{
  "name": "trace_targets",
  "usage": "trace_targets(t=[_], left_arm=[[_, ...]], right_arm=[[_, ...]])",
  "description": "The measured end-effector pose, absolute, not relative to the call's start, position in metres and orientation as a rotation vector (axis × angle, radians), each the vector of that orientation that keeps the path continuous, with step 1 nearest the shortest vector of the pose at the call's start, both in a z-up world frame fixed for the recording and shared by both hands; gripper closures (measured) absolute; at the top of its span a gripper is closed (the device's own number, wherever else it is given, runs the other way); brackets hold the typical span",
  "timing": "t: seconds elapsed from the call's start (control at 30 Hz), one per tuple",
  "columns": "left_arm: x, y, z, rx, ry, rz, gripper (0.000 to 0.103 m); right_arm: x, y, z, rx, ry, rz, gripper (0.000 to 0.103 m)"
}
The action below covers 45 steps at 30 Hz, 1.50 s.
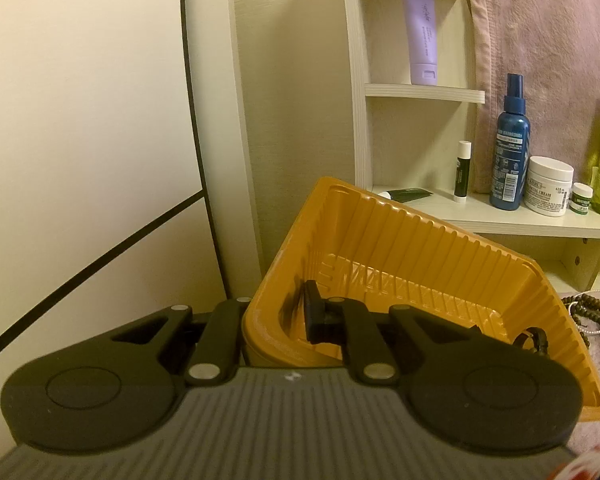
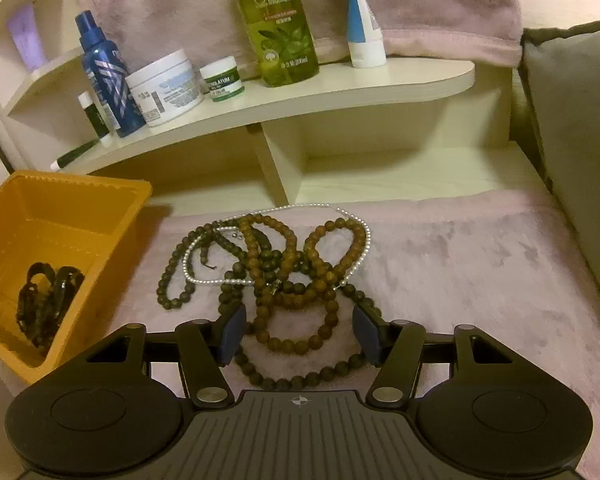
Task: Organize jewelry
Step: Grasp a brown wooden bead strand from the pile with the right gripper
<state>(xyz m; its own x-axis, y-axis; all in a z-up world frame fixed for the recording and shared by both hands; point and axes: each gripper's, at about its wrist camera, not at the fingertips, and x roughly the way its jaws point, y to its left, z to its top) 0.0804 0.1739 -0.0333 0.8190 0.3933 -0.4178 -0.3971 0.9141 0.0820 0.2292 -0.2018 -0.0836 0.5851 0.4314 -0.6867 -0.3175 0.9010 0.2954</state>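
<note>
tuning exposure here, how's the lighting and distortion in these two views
Left wrist view: dim yellow cast, shelf unit edges bowed by fisheye, black corners. Right wrist view: same warm tint, bead strands sharp, soft shadow under the curved shelf, no glare.

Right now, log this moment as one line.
left gripper: shut on orange plastic tray wall | right gripper: open over brown wooden bead strands | tray holds dark jewelry piece

From my left wrist view, the left finger is hidden behind the orange tray's (image 1: pixel 384 240) wall, and the bead strands (image 1: pixel 588 312) run off the right edge. Dark pieces (image 2: pixel 46 300) inside the tray blur together; I cannot separate them.
</note>
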Motion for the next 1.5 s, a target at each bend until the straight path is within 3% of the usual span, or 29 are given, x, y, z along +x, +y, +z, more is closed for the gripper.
trace_targets(t=[0.23,0.3,0.6,1.03,1.1,1.13,1.17,1.37,1.5], left_arm=[[0.079,0.175,-0.035,-0.007,0.445,0.422,0.091],[0.079,0.176,-0.036,-0.006,0.445,0.422,0.091],[0.077,0.175,-0.036,-0.004,0.446,0.425,0.091],[0.078,0.175,-0.036,-0.003,0.446,0.425,0.091],[0.077,0.175,-0.036,-0.003,0.446,0.424,0.091],[0.078,0.175,-0.036,-0.003,0.447,0.424,0.091],[0.078,0.175,-0.035,-0.003,0.447,0.424,0.091],[0.078,0.175,-0.035,-0.003,0.446,0.425,0.091],[0.079,0.174,-0.035,-0.003,0.445,0.423,0.091]], right_arm=[[0.236,-0.192,-0.088,0.119,0.792,0.434,0.045],[0.237,-0.188,-0.089,0.097,0.783,0.429,0.056],[0.232,-0.189,-0.090,0.041,0.764,0.433,0.082],[0.204,-0.212,-0.069,0.134,0.730,0.450,0.083],[0.200,-0.218,-0.062,0.151,0.715,0.456,0.086],[0.198,-0.220,-0.058,0.159,0.708,0.456,0.091],[0.196,-0.222,-0.053,0.163,0.695,0.457,0.103],[0.196,-0.229,-0.028,0.176,0.647,0.475,0.103],[0.202,-0.231,-0.032,0.224,0.713,0.468,0.101]])
